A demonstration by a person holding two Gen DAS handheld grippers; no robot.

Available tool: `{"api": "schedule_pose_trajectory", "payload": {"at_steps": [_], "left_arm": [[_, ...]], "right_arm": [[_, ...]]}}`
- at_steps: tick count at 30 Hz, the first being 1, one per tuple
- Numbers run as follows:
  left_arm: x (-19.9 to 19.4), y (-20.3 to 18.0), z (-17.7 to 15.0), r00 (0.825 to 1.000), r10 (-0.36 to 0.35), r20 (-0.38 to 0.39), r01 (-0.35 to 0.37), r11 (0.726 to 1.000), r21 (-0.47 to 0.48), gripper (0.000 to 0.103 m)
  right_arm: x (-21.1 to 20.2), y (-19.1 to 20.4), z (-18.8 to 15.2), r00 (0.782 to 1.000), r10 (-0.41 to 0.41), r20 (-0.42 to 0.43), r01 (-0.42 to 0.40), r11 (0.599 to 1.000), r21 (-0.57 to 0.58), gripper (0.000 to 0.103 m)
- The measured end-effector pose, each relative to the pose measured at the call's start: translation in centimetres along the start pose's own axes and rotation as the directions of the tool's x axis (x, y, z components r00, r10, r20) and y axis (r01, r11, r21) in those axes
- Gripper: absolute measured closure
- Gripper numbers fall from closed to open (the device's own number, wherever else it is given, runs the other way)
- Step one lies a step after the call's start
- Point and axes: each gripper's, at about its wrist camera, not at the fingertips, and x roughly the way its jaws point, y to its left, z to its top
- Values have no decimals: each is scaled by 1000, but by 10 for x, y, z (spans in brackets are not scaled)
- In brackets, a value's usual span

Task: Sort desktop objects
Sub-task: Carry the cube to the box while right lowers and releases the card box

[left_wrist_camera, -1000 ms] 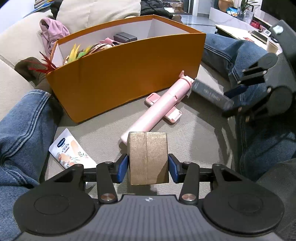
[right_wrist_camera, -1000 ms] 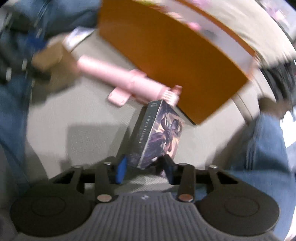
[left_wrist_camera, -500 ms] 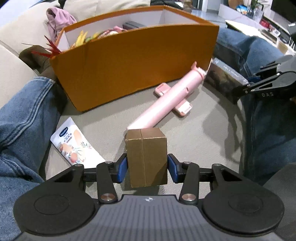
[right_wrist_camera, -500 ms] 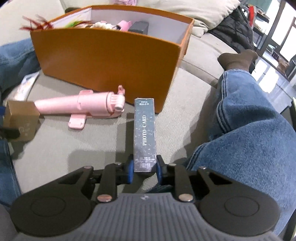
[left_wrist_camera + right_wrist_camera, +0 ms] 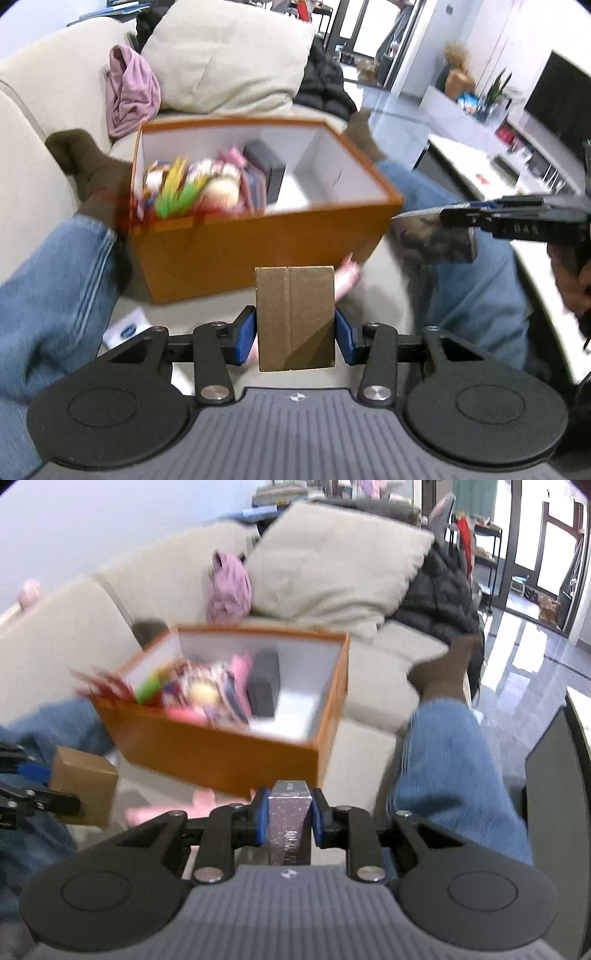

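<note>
Left wrist view, left to right. Person's left leg in jeans (image 5: pixel 48 280) along the left edge, brown sock (image 5: pixel 88 166) resting against the beige sofa (image 5: pixel 26 206). White tube with a blue logo (image 5: pixel 127 328) lies on the sofa seat just beside that leg, partly hidden behind the gripper frame.

Orange box (image 5: pixel 258 251) sits on the sofa seat, open top, white inside. Its left part is packed with blurred items: yellow and green feathers (image 5: pixel 181 192), pink bits, a dark block (image 5: pixel 271 170) standing near the middle. Right part shows bare white floor.

Left gripper (image 5: pixel 295 332) is clamped on a brown cardboard box (image 5: pixel 295 317); both blue pads press its sides, box upright, held in front of the orange box's near wall and below its rim. Pink stick (image 5: pixel 345 277) pokes out from behind the cardboard box, lying at the orange box's base.

Right gripper (image 5: pixel 458 218) enters from the right, level with the orange box's right corner, dark patterned card box (image 5: pixel 432 240) in it.

Right wrist view: cardboard box (image 5: pixel 85 786) at far left in the other gripper. Orange box (image 5: pixel 221 757) centre. Right gripper (image 5: pixel 288 819) grips the narrow glittery card box (image 5: pixel 290 827) edge-on, pads on both faces, just short of the orange box's near wall. Person's right leg (image 5: pixel 454 768) on the right.

Pink cloth (image 5: pixel 229 587), beige cushion (image 5: pixel 332 565) and black jacket (image 5: pixel 439 594) behind the box.
</note>
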Motion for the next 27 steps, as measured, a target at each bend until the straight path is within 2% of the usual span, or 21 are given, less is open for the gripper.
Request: {"api": "schedule_pose_trajectory", "payload": {"at_steps": [4, 8, 12, 18, 27], "left_arm": [[-2, 0, 37, 999, -21, 33, 22, 1000, -21, 52], [11, 2, 66, 999, 3, 48, -1, 999, -37, 52], [31, 13, 90, 999, 34, 32, -31, 997, -75, 52], [63, 33, 119, 998, 58, -7, -59, 993, -104, 52], [105, 62, 131, 998, 49, -50, -57, 986, -159, 52]], "right_arm": [[-12, 2, 36, 994, 50, 98, -52, 998, 18, 79], [7, 2, 65, 988, 41, 146, -48, 998, 41, 79], [56, -4, 87, 994, 3, 107, -12, 997, 79, 79], [123, -5, 107, 997, -52, 65, 49, 997, 53, 79], [203, -5, 115, 996, -84, -4, 84, 995, 60, 79]]}}
